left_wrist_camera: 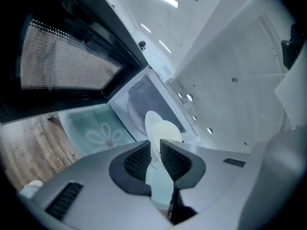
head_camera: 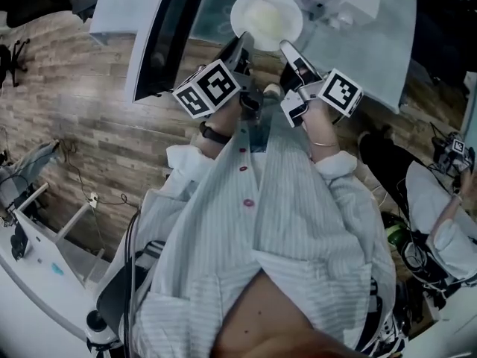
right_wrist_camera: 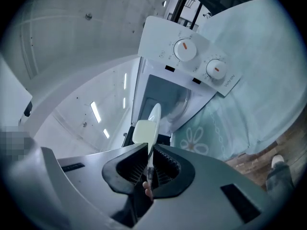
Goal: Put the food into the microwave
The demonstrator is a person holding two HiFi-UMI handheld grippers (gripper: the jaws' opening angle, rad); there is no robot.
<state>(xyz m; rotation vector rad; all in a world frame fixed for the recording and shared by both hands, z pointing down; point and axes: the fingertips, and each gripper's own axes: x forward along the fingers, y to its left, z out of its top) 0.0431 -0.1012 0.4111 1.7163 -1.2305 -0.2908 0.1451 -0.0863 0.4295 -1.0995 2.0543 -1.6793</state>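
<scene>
Two grippers: the left gripper and the right gripper share one load. Each has its fingers clamped on the rim of the plate, one on the left edge and one on the right.
Reason for hold: in my judgement, the grip on opposite edges keeps the plate level so that the food does not slide.
Plate contents: one pale, flattish portion of food lies in the middle. Its kind cannot be told.
Plate position: carried in the air before the open microwave, not yet inside.
Door: swung wide to the left, which leaves the opening free.
Cavity: a glass turntable shows. Nothing else is seen on it.
Bench: draped in a flower-print cloth, on which the microwave stands.
Task status: judged incomplete. The plate has yet to be set on the turntable.
</scene>
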